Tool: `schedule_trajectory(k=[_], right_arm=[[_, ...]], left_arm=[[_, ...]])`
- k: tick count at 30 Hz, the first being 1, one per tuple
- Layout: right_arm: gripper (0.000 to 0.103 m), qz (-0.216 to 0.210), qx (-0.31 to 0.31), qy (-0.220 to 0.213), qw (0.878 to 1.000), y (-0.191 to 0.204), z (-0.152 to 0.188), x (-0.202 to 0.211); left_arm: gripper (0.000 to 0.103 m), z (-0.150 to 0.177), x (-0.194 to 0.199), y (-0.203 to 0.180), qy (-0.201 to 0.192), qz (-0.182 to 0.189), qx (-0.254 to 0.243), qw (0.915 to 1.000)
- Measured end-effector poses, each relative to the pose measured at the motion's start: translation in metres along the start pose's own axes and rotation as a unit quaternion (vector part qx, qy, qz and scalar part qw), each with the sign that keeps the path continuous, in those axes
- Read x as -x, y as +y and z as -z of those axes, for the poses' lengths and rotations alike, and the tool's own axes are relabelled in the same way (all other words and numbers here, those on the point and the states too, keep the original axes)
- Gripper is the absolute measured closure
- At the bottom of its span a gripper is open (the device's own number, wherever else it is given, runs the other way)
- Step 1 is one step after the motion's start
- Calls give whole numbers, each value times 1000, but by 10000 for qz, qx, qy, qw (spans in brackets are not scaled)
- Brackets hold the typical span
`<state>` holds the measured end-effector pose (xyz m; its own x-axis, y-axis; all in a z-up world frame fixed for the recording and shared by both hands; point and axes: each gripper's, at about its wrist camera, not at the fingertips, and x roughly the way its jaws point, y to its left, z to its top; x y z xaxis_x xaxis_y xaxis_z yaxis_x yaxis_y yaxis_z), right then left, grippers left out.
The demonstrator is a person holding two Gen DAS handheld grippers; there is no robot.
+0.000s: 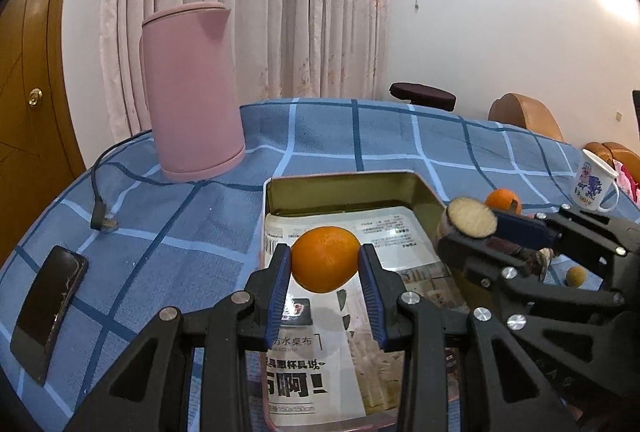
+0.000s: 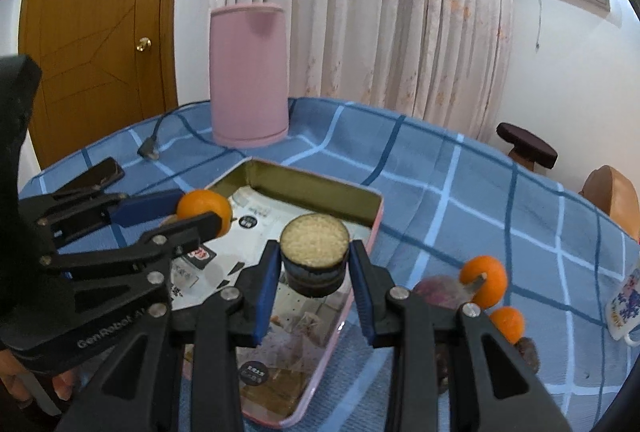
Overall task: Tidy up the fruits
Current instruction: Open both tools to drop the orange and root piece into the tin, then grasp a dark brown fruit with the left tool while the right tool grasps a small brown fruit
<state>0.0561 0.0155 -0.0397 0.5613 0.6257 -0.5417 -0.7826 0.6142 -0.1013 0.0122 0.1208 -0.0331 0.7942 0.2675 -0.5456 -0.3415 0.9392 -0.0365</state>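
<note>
- The left gripper [image 1: 325,264] is clamped on an orange [image 1: 325,258]; its two blue-padded fingers [image 1: 280,272] press the fruit from either side and carry it clear of the surface, over the open tin tray [image 1: 344,181].
- The right gripper [image 2: 314,264] grasps a short, dark-skinned round piece [image 2: 314,252] with a pale, grainy cut top; what kind of food it is cannot be told. It too hangs over the tray, gripped at its sides by the blue pads.
- The tray [image 2: 320,188] is a shallow rectangular tin with a gold inner wall and a pink outer edge. It lies on the table with printed paper [image 1: 396,232] lining its bottom.
- In the left wrist view the right gripper [image 1: 472,222] comes in from the right, holding its piece near the tray's right wall; in the right wrist view the left gripper [image 2: 204,212] comes in from the left with the orange [image 2: 205,210] near the tray's far left corner.
- Two more oranges lie on the blue checked tablecloth [image 2: 440,192], right of the tray: a larger one [image 2: 484,282] and a smaller one [image 2: 507,322] just beside it, near some dark reddish items that are partly hidden by the gripper.
- A pink kettle [image 1: 192,92] stands upright beyond the tray, its cord and plug [image 1: 103,222] trailing across the cloth.
- A dark phone [image 1: 48,308] lies flat near the table's left edge.
- A white printed mug [image 1: 594,186] sits at the far right.
- Part of a person's hand [image 2: 24,388] shows at the lower left of the right wrist view, on the left gripper's handle.
</note>
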Motion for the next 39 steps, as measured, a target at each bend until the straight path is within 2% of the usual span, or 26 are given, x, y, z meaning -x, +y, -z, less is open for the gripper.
schedule_trajectory(k=[10,12,14,16,20,23,28,30,35,37,39], right_arm=[[64,-171,48,347,9992,5,6,-17],[58,-215,77,345,9991,7,6,-17],[41,-242,157,243,9993,10,7,-12],[34,-141,234,135,9995,12,9,-5],[34,179,54,-65,9998,-6,20,19],[29,460,-274,-183,9984,-39,32,45],[28,1183,-828,-147,9894,-96,57,79],[28,1352,-990,-91,9858,-111,66,86],[29,1485,-1307,246,9799,-137,84,86],[35,1422,-1364,292,9800,-142,85,85],[38,1453,-1298,447,9798,-142,86,81]], left_arm=[[66,1,-6,4,144,-104,38,9998],[65,1,-6,7,140,-147,87,9998],[65,1,-4,8,128,-117,97,9998],[62,1,-2,6,120,-122,65,9998],[46,3,5,0,51,-17,76,10000],[45,4,9,-9,3,166,62,9998],[45,7,14,-42,18,499,-169,9986],[45,9,14,-53,26,594,-266,9979],[45,10,14,-86,79,790,-555,9953],[45,9,14,-96,99,884,-637,9940],[45,10,13,-109,133,987,-754,9922]])
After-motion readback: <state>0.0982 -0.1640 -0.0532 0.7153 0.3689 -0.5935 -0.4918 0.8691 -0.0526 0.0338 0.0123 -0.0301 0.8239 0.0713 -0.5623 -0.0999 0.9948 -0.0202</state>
